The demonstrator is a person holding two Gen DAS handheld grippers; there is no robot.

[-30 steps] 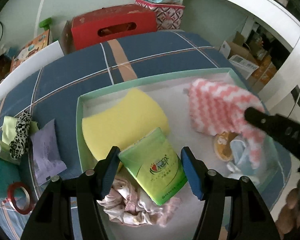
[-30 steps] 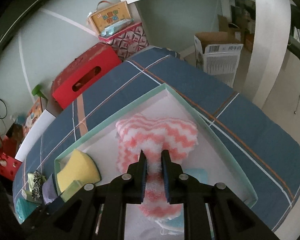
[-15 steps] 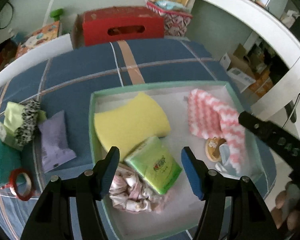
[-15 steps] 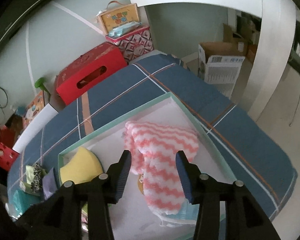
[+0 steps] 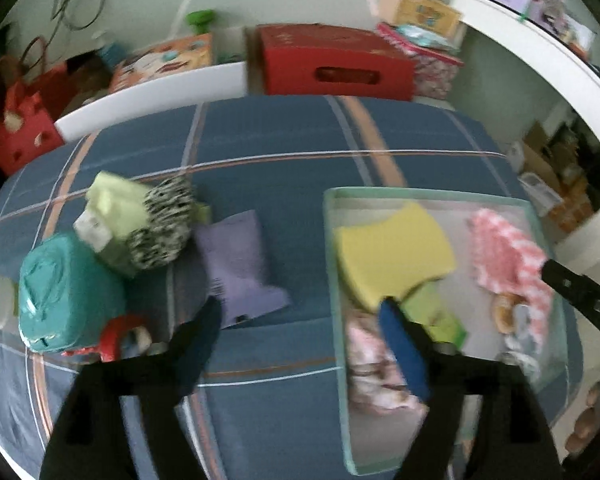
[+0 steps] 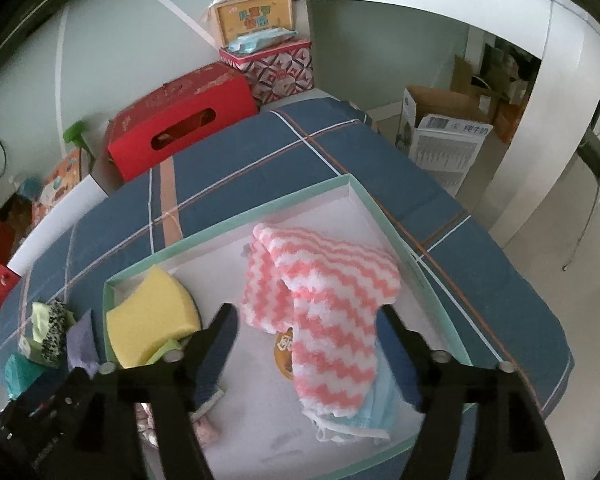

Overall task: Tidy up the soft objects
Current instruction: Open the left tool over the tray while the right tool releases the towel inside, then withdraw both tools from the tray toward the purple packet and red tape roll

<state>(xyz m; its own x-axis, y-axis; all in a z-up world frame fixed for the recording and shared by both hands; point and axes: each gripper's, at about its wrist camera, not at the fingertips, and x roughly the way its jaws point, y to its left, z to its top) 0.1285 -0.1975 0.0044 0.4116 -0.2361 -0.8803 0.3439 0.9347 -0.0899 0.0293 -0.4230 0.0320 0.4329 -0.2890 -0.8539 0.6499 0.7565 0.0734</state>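
The left gripper [image 5: 300, 344] hangs over the blue checked table [image 5: 284, 184], its jaws opening wide with nothing between them but bare cloth. The next thing for it, as I judge, is the purple pouch [image 5: 240, 264], which lies just ahead of the jaws at about 11 o'clock, its long axis running from 12 to 6 and a little tilted. The left finger tip is close to the pouch's near edge; whether it touches I cannot tell through the blur. Further at 10 o'clock sit the teal pack [image 5: 66, 292], the light green pack [image 5: 116, 212] with a spotted scrunchie [image 5: 164, 224] on it, and a red tape ring [image 5: 120, 332] just beside the left finger. These crowd the pouch's left side; its right side is open table up to the tray [image 5: 336, 264].

The right gripper [image 6: 304, 344] stands over the tray [image 6: 384, 216], jaws opening, free of the pink striped cloth [image 6: 332, 280], which lies ahead at 12 o'clock, draped over a light blue cloth [image 6: 376, 408], its long axis from 11 to 5. The yellow sponge [image 6: 148, 316] fills the tray's corner at 10 o'clock, the green pack [image 5: 432, 312] next to it.

The left hand is clearly the nearer one to the pouch. A short reach forward should do, then a carry to 3 o'clock over the tray's rim, where white floor between sponge and pink cloth leaves room.
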